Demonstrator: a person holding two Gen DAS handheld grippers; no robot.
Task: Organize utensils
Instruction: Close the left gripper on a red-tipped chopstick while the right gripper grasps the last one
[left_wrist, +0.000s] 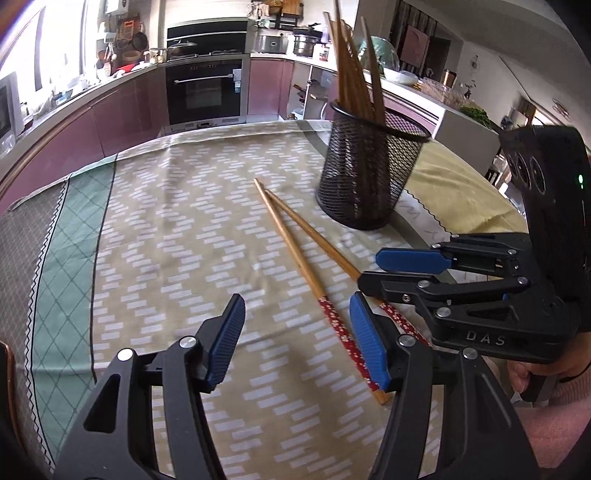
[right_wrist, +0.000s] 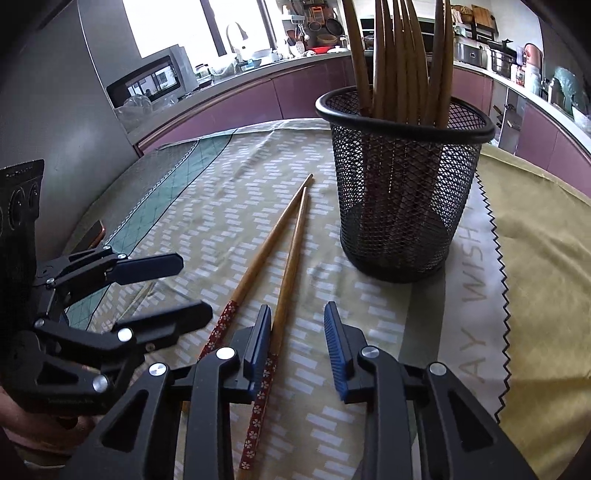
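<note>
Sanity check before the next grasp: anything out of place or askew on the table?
Yes: two chopsticks lie loose on the tablecloth beside the mesh holder, while the rest stand inside it. Their tips meet and the red-patterned ends splay apart. Both grippers, left and right, are open. Nothing spilled or damaged.

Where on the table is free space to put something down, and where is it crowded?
Free: the patterned cloth left of the two chopsticks, out to its green border, and the yellow cloth right of the mesh cup. Crowded: the near middle, where the left gripper, the right gripper and the chopsticks meet.
</note>
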